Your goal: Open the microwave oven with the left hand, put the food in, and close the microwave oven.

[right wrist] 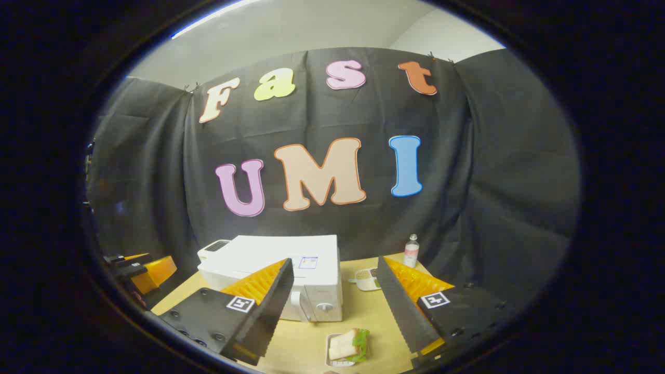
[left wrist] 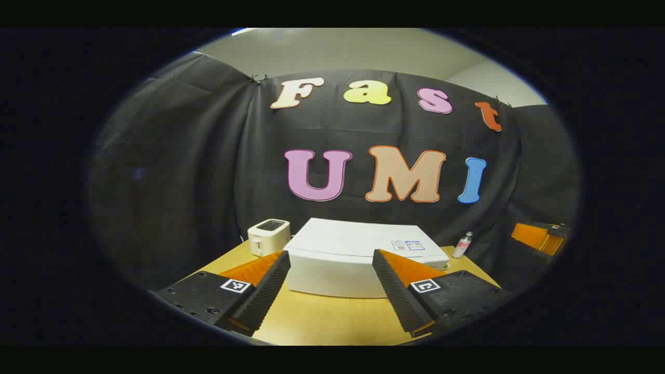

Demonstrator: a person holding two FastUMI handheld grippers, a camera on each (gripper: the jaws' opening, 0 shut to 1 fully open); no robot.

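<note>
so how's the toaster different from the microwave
The toaster is much smaller than the microwave and stands behind it, at its left in the left gripper view. The toaster has a dark top panel, while the microwave's top is plain white with a sticker. Both are white and sit on the wooden table.

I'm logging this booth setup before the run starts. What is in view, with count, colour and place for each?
microwave: 1, white, door shut, mid table
toaster: 1, white, left of microwave, at the back
sandwich: 1, with green lettuce, on a small tray in front of microwave
bottle: 1, clear, back right of table
small device: 1, pale, right of microwave
table: 1, light wood
left tongs: 1, open, empty, facing microwave
right tongs: 1, open, empty, above sandwich
</note>
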